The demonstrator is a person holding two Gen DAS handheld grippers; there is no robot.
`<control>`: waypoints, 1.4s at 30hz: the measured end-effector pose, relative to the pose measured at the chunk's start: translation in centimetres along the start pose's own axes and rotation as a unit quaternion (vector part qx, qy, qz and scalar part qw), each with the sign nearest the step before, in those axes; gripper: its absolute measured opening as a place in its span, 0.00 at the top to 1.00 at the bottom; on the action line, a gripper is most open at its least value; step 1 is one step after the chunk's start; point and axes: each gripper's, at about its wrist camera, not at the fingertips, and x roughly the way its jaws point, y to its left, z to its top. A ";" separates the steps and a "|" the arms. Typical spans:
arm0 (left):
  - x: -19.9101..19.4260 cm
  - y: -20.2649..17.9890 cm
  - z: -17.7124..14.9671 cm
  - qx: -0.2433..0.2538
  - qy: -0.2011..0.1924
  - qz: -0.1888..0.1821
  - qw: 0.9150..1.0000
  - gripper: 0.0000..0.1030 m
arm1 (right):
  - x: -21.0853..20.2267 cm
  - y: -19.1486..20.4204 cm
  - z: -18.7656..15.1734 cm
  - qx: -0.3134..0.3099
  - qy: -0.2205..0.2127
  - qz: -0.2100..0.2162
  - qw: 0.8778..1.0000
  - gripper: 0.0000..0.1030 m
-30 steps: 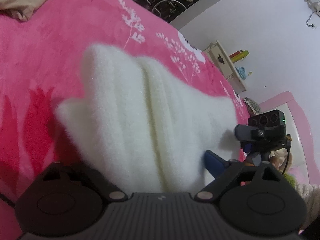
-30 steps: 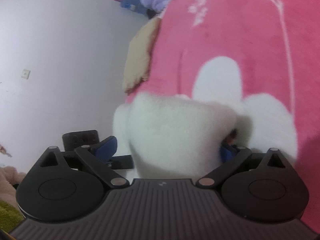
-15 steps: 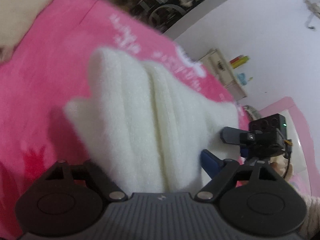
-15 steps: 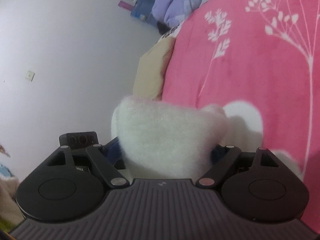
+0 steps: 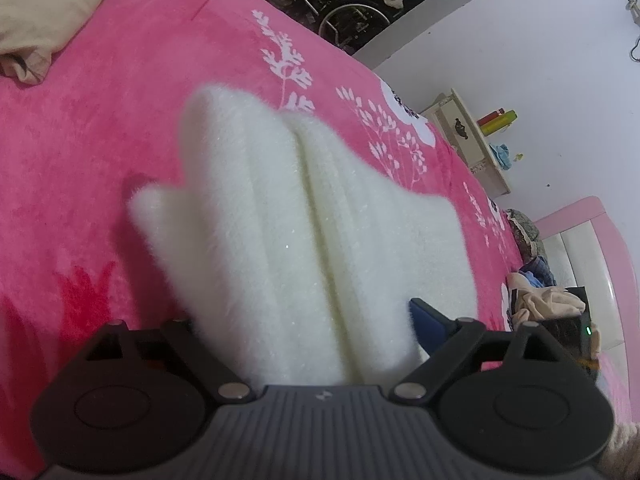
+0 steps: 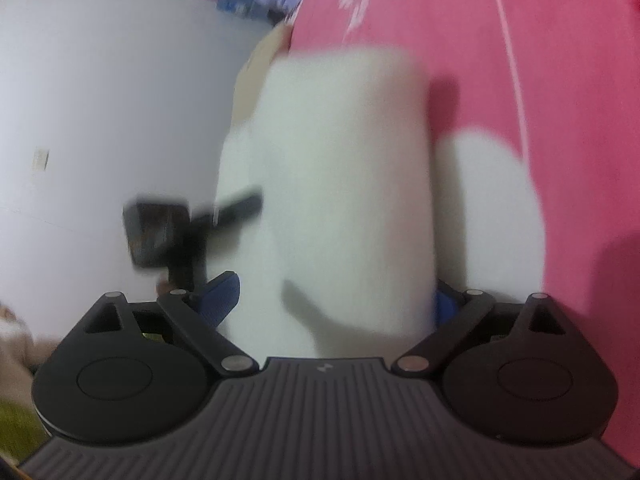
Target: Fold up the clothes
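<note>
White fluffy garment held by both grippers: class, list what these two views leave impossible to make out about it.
- Left wrist view: the white fluffy garment covers the left gripper's left finger, so the grip itself is unseen.
- Right wrist view: motion blur smears the garment's edges and texture around the right gripper.
- Both views: the garment's type; its near end is hidden behind the gripper bodies.

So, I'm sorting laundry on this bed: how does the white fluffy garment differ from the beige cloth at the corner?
The white fluffy garment is fuzzy and gripped; the beige cloth looks smooth and lies untouched. The garment is bright white, the cloth tan. Both are over the pink blanket.
</note>
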 end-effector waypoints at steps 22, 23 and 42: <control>1.8 0.0 1.7 0.002 0.002 0.005 1.000 0.09 | -0.6 0.1 -3.1 -0.012 0.043 -0.002 0.999 0.18; 1.8 0.0 1.7 0.003 0.002 0.005 1.000 0.09 | -0.4 0.1 -3.4 -0.019 0.048 -0.004 0.999 0.18; 2.0 0.6 1.8 0.002 0.001 -0.010 1.000 0.08 | 1.9 0.6 -4.7 0.006 0.095 0.032 0.995 0.16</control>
